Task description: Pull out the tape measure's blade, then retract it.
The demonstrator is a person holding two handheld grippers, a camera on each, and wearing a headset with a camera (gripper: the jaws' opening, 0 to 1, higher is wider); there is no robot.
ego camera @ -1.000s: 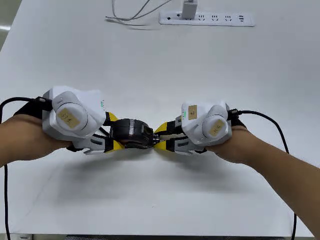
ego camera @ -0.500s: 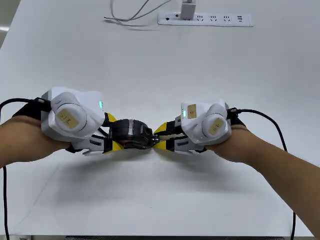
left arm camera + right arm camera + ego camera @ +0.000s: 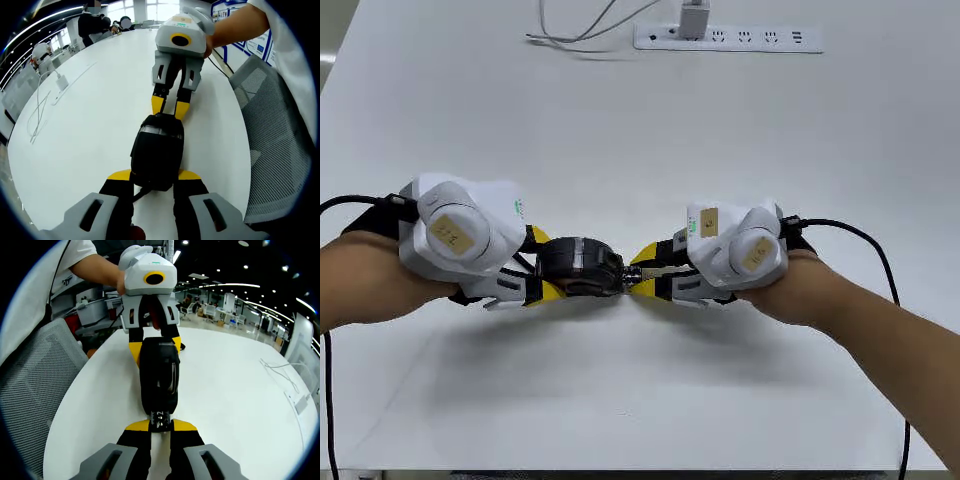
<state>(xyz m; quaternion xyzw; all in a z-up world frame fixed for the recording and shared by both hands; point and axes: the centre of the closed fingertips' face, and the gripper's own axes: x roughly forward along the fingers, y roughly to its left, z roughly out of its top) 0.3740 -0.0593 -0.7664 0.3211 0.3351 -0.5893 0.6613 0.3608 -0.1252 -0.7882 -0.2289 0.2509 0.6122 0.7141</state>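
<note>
A black tape measure [image 3: 578, 268] lies on the white table [image 3: 640, 130] between the two grippers. My left gripper [image 3: 542, 288] is shut on the rear of its case [image 3: 157, 152], one yellow tip on each side. From the right, my right gripper [image 3: 640, 282] meets the case's front end. In the right gripper view its yellow tips [image 3: 161, 426] are shut on the small metal end hook [image 3: 160, 418] of the blade, right at the case's [image 3: 159, 372] mouth. Hardly any blade shows outside the case. Each gripper faces the other: the right gripper [image 3: 170, 105], the left gripper [image 3: 152, 347].
A white power strip [image 3: 725, 38] with a plugged charger [image 3: 697, 17] and white cables [image 3: 585, 25] lies at the table's far edge. Black gripper cords trail off both sides. A grey mesh chair [image 3: 270, 130] stands beside the table. The near table edge runs just below the hands.
The right gripper has edged slightly right, away from the case, with the hook in it. The left gripper and case stay put. The head camera has shifted a little.
</note>
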